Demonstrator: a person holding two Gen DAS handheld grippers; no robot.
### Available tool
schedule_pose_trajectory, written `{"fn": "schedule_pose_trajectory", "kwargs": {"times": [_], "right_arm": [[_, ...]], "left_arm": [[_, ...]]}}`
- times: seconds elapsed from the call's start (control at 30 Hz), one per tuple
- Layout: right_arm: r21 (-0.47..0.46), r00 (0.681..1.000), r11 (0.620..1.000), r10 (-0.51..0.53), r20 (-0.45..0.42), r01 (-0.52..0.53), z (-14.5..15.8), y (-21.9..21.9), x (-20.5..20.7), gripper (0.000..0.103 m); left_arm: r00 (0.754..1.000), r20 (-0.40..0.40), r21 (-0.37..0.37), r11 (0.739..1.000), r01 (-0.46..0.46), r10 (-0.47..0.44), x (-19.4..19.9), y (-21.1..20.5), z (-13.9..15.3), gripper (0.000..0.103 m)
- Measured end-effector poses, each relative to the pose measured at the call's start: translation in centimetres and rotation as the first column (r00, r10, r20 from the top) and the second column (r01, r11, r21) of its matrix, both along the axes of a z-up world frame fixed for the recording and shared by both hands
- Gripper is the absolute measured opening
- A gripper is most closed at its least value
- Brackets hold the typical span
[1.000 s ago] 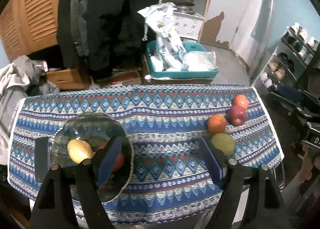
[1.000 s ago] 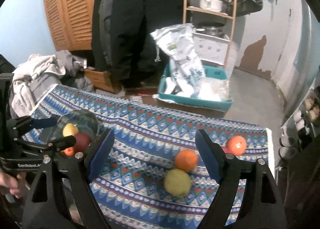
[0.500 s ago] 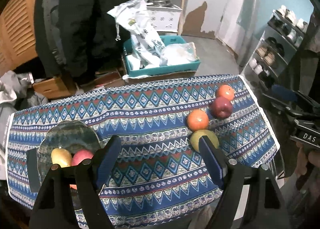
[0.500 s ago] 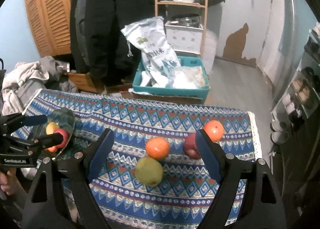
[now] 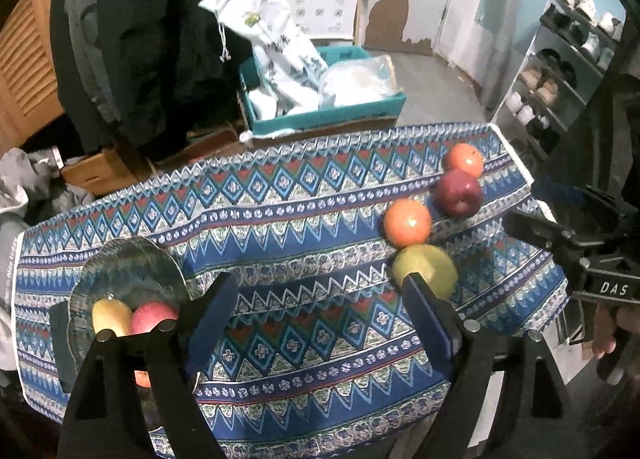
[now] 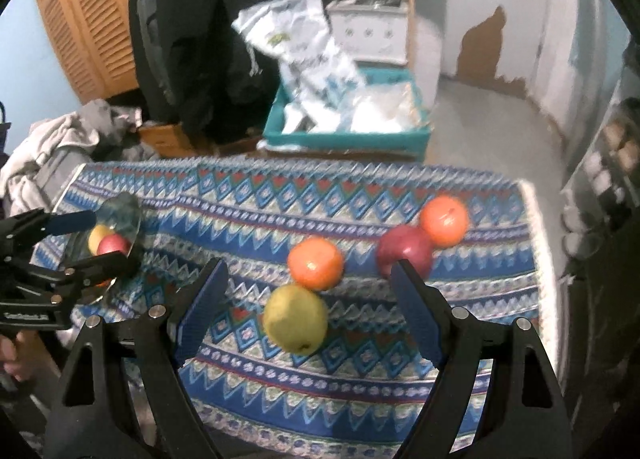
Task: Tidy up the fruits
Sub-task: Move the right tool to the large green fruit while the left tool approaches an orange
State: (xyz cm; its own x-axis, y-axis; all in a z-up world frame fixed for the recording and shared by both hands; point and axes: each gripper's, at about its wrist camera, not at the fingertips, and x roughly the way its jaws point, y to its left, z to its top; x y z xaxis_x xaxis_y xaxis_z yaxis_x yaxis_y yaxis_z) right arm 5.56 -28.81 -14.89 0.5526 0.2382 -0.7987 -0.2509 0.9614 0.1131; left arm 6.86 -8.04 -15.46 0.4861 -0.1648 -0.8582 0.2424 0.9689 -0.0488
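A glass bowl [image 5: 120,271] at the table's left holds a yellow fruit [image 5: 110,315] and a red apple [image 5: 150,317]; the bowl also shows in the right wrist view [image 6: 122,215]. On the right lie a green apple [image 6: 295,318], an orange [image 6: 316,269], a dark red apple [image 6: 404,255] and a second orange [image 6: 444,221]. My left gripper [image 5: 320,307] is open and empty above the table's front middle. My right gripper [image 6: 306,301] is open and empty, with the green apple between its fingers' line of sight.
The table wears a blue patterned cloth [image 5: 280,219]. Behind it stand a teal crate with bags [image 5: 320,99], dark coats and a wooden shelf. A shoe rack [image 5: 560,71] is at the right. Clothes lie at the left [image 6: 60,147].
My left gripper has drawn away from the bowl and swung right. My right gripper has moved closer to the fruits on the right; they now look larger.
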Motion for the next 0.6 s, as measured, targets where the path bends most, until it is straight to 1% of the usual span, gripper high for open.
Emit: {"fn": "schedule_pose_trajectory", "kwargs": {"times": [0.23,0.43,0.53,0.6], "right_arm": [[-0.011,0.991,0.999,0.047,-0.123,-0.048,-4.5,1.7,1.8,0.083],[-0.071,0.974,0.994,0.071,-0.213,-0.088,-8.6,3.3,3.2,0.083],[-0.099,0.966,0.990,0.074,-0.247,-0.101,-10.3,3.7,3.5,0.083],[-0.110,0.960,0.988,0.073,-0.270,-0.106,-11.3,3.9,3.8,0.083]], "left_arm": [[0.999,-0.031,0.030,1.000,-0.007,0.008,1.2,0.4,-2.8,0.086],[0.997,-0.069,0.048,0.999,-0.019,0.023,2.1,0.8,-5.5,0.086],[0.994,-0.108,0.042,0.999,-0.030,0.034,2.6,0.9,-6.6,0.086],[0.990,-0.136,0.018,0.999,-0.036,0.038,2.9,1.1,-7.3,0.086]]}}
